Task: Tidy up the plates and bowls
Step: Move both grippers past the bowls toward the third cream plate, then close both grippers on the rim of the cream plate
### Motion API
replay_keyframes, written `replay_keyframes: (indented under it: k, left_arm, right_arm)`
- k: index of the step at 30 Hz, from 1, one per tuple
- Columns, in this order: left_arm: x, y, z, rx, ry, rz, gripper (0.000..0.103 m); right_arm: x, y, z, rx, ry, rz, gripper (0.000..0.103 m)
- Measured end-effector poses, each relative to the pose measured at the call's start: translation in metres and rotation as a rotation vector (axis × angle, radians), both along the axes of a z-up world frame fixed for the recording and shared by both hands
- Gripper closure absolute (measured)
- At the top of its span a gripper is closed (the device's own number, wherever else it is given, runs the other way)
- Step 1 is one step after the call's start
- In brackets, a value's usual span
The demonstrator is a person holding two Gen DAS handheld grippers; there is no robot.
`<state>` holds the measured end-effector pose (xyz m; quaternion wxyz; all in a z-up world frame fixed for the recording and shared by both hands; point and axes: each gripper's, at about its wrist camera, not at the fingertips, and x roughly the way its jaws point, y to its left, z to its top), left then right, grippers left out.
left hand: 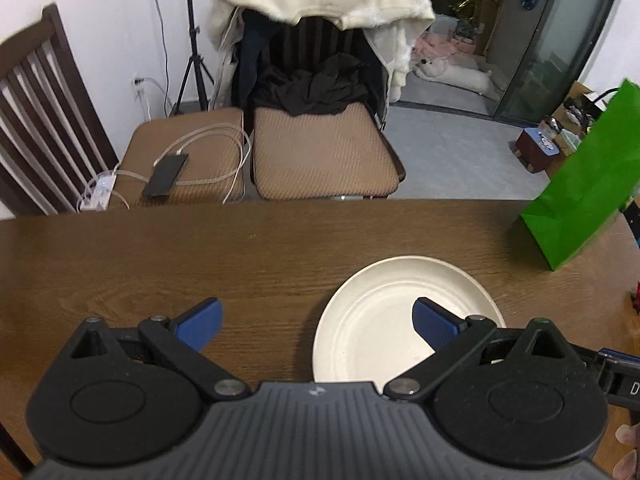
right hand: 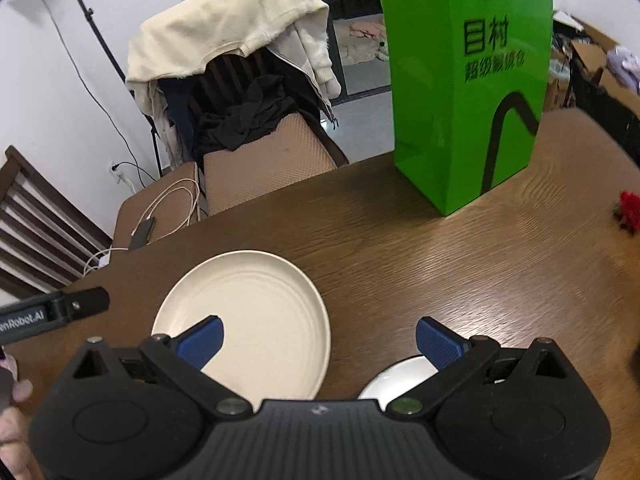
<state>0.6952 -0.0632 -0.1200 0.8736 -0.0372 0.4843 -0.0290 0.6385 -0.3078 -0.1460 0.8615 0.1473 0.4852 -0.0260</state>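
Observation:
A cream round plate (left hand: 384,308) lies flat on the brown wooden table (left hand: 200,260); it also shows in the right wrist view (right hand: 256,312). My left gripper (left hand: 318,320) is open and empty, above the plate's left edge, its right finger over the plate. My right gripper (right hand: 320,338) is open and empty, its left finger over the plate's near side. A second white dish (right hand: 400,380) lies just right of the plate, mostly hidden under my right gripper.
A green paper bag (right hand: 468,92) stands on the table at the far right, also in the left wrist view (left hand: 588,184). Two cushioned chairs (left hand: 320,152) stand beyond the far edge, one with a phone (left hand: 166,174) and cables. A red item (right hand: 628,208) lies at right.

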Motion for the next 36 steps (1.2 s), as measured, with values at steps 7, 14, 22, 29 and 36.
replay_keyframes:
  k: [7, 14, 22, 29, 36]
  left_arm:
    - [0.008, 0.01, -0.028, 0.0, 0.037, 0.011, 0.0]
    - [0.011, 0.014, -0.052, 0.007, 0.063, 0.011, 0.001]
    - [0.015, 0.016, -0.072, -0.031, 0.115, 0.002, 0.023]
    - [0.016, 0.007, -0.082, -0.022, 0.128, -0.019, 0.031]
    - [0.017, 0.0, -0.092, -0.047, 0.163, -0.059, 0.068]
  right_arm:
    - [0.014, 0.012, -0.024, -0.017, 0.025, -0.012, 0.001]
    - [0.021, 0.024, -0.042, -0.04, 0.041, 0.015, 0.013]
    - [0.026, 0.029, -0.066, -0.037, 0.081, 0.023, 0.037]
    - [0.027, 0.025, -0.082, -0.028, 0.107, -0.006, 0.07]
    - [0.027, 0.026, -0.086, -0.04, 0.098, -0.008, 0.077]
